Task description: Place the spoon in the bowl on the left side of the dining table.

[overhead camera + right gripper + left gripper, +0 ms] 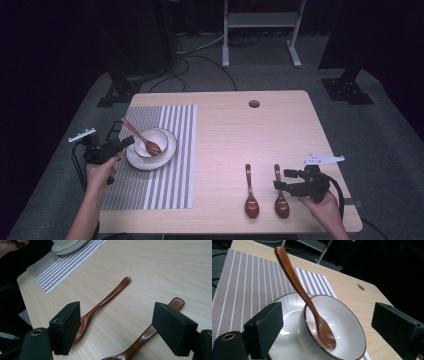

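bowl (342,325): we are seeing it sitting on a white saucer (287,315) on the striped mat (170,150), a brown spoon (312,307) leaning inside | left hand-held gripper (329,327): gaping wide, gripping nothing | right hand-held gripper (120,327): gaping wide over two spoons (251,192) lying on the table (250,130)

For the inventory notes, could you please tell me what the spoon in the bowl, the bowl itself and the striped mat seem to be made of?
Spoon: likely wood with a smooth reddish-brown finish and a soft sheen. Bowl: probably glazed ceramic, glossy white with sharp reflections and a thin dark rim. Mat: looks like woven vinyl or fabric, with a fine grey mesh texture and white stripes.
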The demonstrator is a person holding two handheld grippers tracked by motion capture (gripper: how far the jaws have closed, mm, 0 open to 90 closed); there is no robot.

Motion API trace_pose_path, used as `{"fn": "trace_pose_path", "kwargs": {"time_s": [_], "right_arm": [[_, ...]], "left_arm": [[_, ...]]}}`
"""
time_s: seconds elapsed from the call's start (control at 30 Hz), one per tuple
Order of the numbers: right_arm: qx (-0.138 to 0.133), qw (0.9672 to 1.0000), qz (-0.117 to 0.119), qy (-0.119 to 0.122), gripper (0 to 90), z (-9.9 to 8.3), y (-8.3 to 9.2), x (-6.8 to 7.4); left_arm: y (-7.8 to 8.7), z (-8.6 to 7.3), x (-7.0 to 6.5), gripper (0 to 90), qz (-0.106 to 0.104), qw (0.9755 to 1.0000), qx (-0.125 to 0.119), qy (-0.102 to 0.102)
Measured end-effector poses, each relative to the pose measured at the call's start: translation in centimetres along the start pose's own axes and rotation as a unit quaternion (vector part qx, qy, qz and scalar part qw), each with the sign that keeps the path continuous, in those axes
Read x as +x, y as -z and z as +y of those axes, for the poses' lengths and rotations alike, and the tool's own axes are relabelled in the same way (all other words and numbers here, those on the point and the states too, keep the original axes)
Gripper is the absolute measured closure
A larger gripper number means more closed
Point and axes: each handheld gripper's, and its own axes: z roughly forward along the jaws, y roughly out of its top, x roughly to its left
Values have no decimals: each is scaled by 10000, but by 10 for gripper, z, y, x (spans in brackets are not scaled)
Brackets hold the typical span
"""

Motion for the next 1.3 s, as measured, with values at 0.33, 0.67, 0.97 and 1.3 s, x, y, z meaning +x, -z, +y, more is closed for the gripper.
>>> {"fn": "trace_pose_path", "kwargs": {"time_s": [0.33,0.67,0.97,1.3], "right_arm": [[3,10000,-1,-15,217,-1,1,0],[53,10000,9,-9,218,-1,0,-1],[25,10000,18,-52,217,-2,1,-2],[30,10000,36,-59,217,-2,1,-2]], "left_arm": [[-2,0,-16,93,-173,9998,12,-138],[-15,3,-44,93,-337,9975,130,-601],[-31,1,-70,93,-500,9941,269,-922],[-47,-4,-88,93,-638,9909,424,-1106]]}}
